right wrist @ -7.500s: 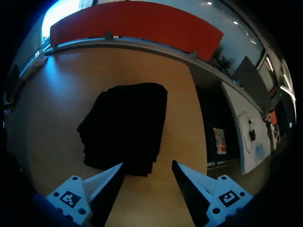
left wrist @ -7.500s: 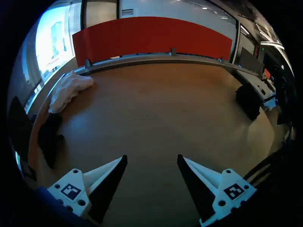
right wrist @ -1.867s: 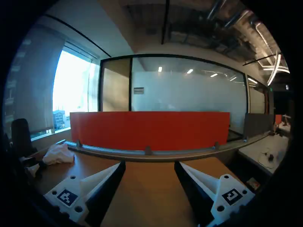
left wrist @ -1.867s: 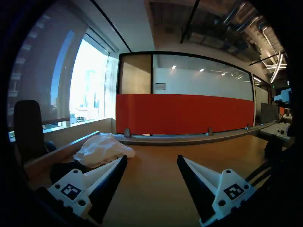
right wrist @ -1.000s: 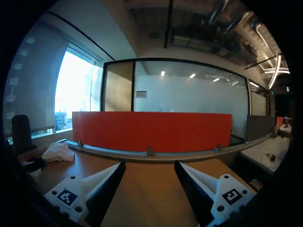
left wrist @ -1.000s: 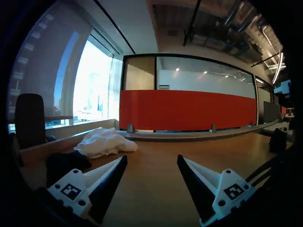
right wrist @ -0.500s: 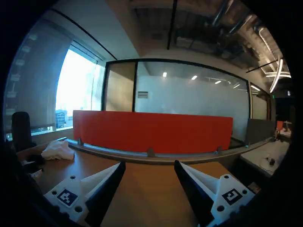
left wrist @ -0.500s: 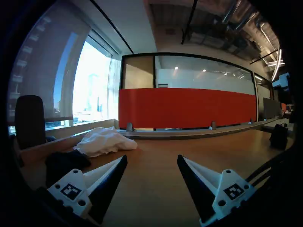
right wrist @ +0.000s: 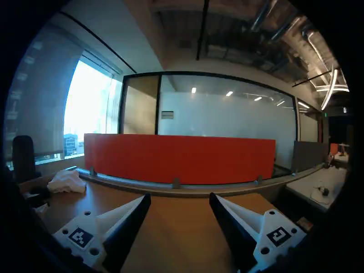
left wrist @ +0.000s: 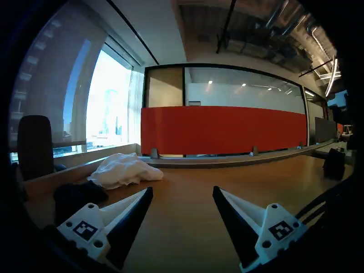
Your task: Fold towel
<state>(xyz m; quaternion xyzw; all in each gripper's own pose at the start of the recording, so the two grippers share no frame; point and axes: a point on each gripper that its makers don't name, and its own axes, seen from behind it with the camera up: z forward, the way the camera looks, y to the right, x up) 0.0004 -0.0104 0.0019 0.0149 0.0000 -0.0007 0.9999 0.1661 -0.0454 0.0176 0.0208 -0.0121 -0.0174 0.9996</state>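
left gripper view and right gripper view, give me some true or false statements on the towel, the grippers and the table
1. The white towel lies in a crumpled heap on the table. True.
2. The left gripper is shut on the white towel. False: it is open and holds nothing, and the towel lies farther off to its left.
3. A red partition stands along the far edge of the table. True.
4. The right gripper is shut. False: its fingers stand apart with nothing between them.
5. In the left gripper view a dark cloth lies nearer the camera than the white towel. True.
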